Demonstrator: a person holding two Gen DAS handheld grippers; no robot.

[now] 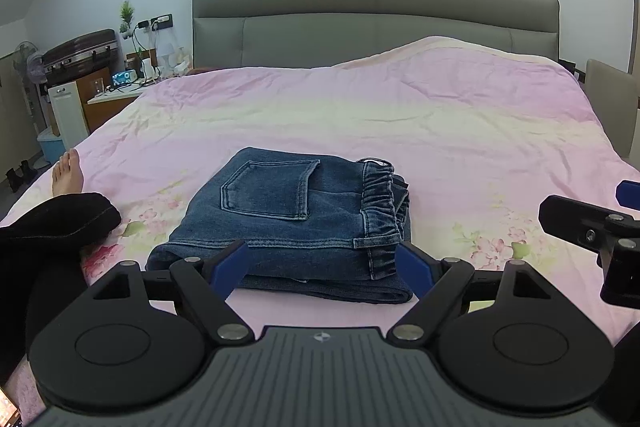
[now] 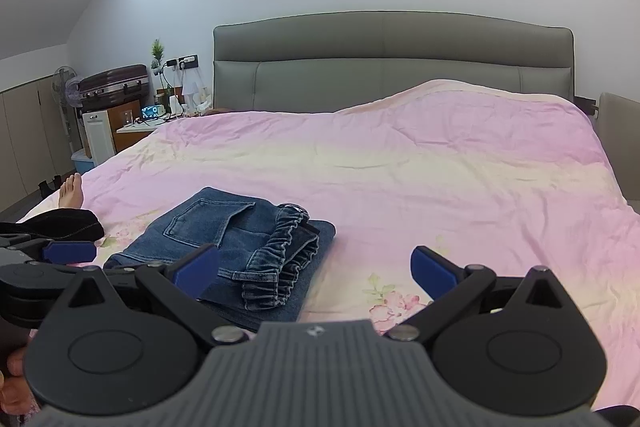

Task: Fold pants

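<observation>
The blue denim pants lie folded into a compact stack on the pink bed cover, back pocket up, elastic waistband at the right. My left gripper is open and empty, its blue fingertips just in front of the stack's near edge, apart from it. In the right wrist view the pants lie left of centre. My right gripper is open and empty, its left fingertip over the stack's near edge, its right one over bare cover. The right gripper also shows at the right edge of the left wrist view.
The pink floral bed cover spreads to a grey headboard. A person's black-trousered leg and bare foot rest at the left. A nightstand with clutter and a suitcase stand beyond the bed's left side.
</observation>
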